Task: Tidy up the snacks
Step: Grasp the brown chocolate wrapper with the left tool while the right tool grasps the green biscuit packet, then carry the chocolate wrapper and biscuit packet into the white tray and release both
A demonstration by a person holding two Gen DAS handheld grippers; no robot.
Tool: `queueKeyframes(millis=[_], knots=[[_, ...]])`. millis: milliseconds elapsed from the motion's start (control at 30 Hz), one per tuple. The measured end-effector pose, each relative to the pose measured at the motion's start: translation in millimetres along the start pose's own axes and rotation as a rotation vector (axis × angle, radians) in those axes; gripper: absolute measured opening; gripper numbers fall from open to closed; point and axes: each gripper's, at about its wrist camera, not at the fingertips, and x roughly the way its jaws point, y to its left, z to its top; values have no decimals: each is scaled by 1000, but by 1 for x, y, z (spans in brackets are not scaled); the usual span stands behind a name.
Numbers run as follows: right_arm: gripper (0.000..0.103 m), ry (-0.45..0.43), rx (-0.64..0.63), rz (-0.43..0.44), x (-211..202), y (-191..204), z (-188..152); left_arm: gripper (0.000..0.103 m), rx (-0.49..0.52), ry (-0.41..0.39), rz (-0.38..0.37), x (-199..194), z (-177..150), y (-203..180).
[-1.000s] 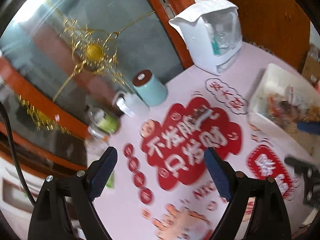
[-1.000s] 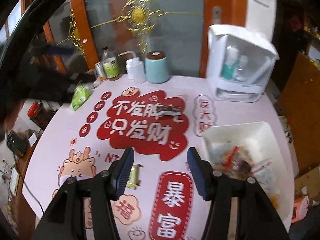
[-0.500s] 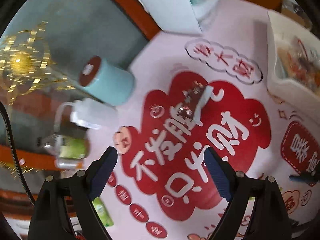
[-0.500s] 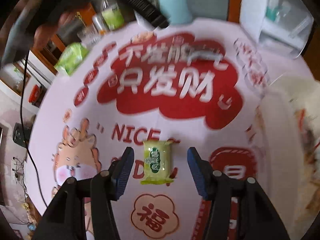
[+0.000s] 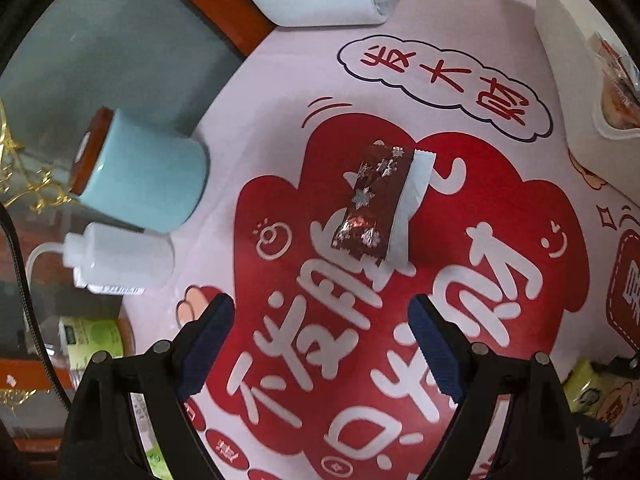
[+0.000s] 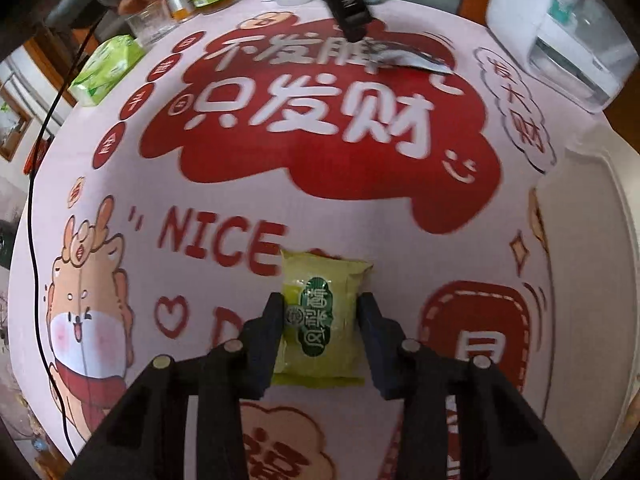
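Flanking a green snack packet (image 6: 320,316) lying flat on the table (image 6: 224,216), the right gripper (image 6: 320,312) has its fingers (image 6: 269,332) at the packet's two long edges, seemingly touching though not clearly squeezing. The left gripper (image 5: 320,344) hangs spread wide, a brown snowflake-printed candy wrapper (image 5: 376,200) lying ahead of its fingertips. A white bin (image 6: 580,280) sits to the right.

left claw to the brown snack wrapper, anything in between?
Nothing. In the left wrist view only bare printed tablecloth lies between the open left claw and the brown snowflake wrapper.
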Motion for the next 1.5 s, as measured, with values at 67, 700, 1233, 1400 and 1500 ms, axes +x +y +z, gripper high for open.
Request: queueKeyframes(millis=[67, 700, 1233, 1400, 1500], knots=[[38, 4, 18, -22, 0, -16, -1, 88, 10, -1, -19, 6, 5, -2], [38, -33, 243, -18, 5, -81, 3, 88, 106, -5, -190, 46, 43, -18], [38, -61, 374, 30, -2, -98, -4, 74, 34, 13, -369, 78, 70, 18], [38, -65, 390, 25, -6, -99, -9, 39, 37, -8, -364, 67, 64, 13], [38, -70, 391, 20, -10, -99, -12, 37, 20, -28, -344, 64, 59, 7]])
